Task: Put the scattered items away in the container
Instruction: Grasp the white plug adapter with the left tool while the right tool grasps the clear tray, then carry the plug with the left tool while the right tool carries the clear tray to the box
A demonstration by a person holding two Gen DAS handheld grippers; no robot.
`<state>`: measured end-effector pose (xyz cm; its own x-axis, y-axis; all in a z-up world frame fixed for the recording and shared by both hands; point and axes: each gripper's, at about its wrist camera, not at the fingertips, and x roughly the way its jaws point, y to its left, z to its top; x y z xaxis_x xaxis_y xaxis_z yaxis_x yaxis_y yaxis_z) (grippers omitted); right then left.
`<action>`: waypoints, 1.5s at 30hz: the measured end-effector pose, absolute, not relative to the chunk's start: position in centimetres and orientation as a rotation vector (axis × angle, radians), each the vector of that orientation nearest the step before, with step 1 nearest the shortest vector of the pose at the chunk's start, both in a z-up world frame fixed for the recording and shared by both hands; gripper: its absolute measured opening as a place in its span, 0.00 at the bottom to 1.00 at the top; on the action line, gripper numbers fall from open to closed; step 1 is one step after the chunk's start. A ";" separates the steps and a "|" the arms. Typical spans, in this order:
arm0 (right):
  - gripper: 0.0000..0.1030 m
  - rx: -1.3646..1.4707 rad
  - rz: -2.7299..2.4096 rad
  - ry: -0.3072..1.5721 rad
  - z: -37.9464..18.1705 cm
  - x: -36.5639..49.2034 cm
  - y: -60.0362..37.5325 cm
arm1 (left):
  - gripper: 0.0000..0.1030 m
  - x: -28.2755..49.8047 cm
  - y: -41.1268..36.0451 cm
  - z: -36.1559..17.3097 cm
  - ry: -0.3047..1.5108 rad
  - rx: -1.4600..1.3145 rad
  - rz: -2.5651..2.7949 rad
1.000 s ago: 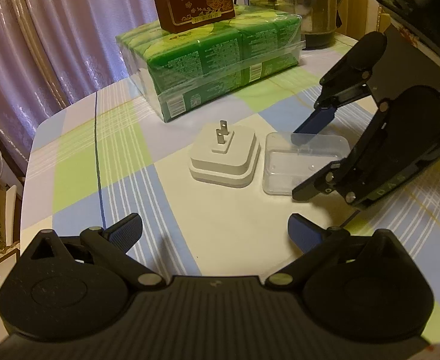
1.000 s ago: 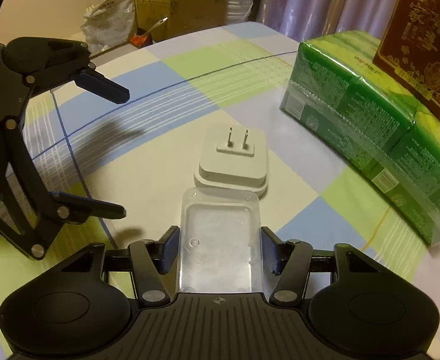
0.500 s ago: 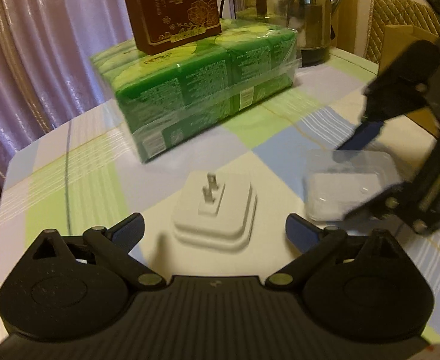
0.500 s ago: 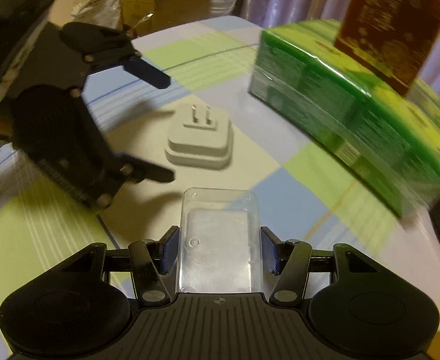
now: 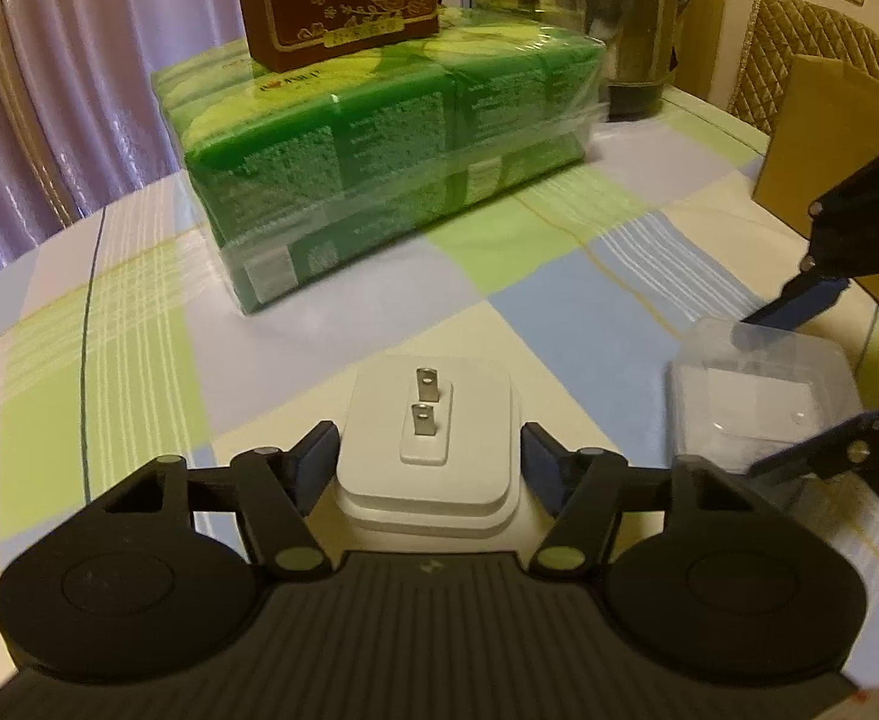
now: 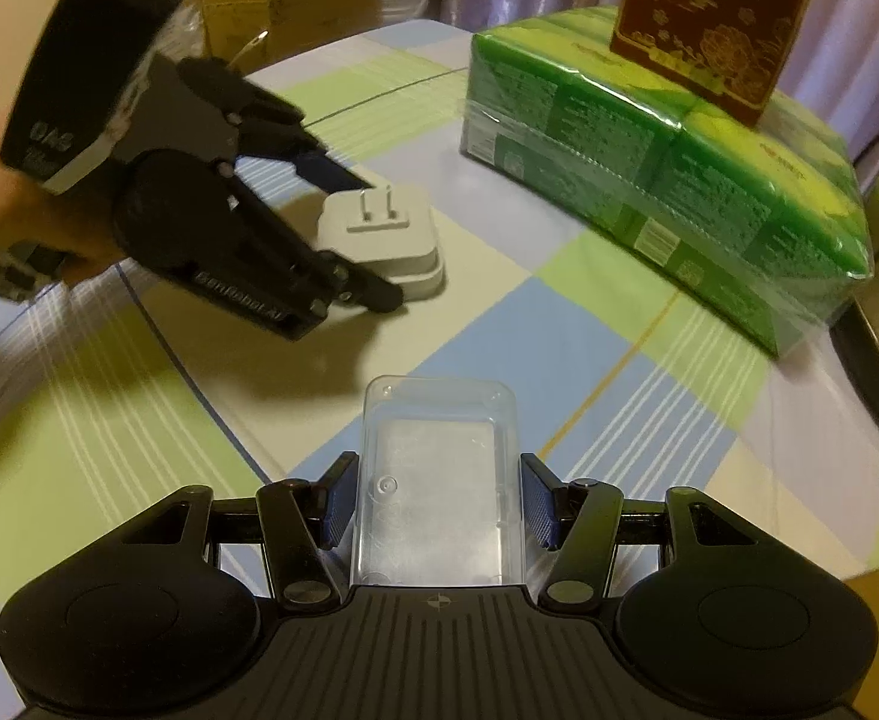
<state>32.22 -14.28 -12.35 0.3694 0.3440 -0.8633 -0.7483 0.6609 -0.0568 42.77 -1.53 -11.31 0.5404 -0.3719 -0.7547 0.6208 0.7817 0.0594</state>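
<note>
L tongs [image 5: 430, 459] moved in, now straddling white 2-prong plug [image 5: 430, 432], open | R tongs [image 6: 439, 501] gripping clear box [image 6: 439, 480]

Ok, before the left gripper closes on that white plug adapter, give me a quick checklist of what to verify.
1. White plug adapter sits between the left gripper's fingers: ok.
2. Left jaws open, one finger on each side of the adapter: ok.
3. Finger pads touching the adapter's sides: cannot tell.
4. Adapter lies flat on the tablecloth, prongs pointing up and clear of the fingers: ok.
5. Clear plastic container sits between the right gripper's fingers, open side up; firmly clamped: cannot tell.
6. Path from adapter to container is free of the green tissue pack: ok.
</note>
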 end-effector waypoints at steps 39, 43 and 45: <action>0.52 -0.209 0.449 1.034 -11.0 6.4 -27.5 | 0.65 9.8 -9.1 -10.2 0.910 0.296 -0.599; 0.53 -0.201 0.444 1.036 -11.5 6.4 -27.6 | 0.65 9.9 -9.0 -10.4 0.913 0.290 -0.596; 0.55 -0.209 0.439 1.035 -11.8 6.3 -27.5 | 0.65 9.8 -9.0 -10.5 0.909 0.296 -0.597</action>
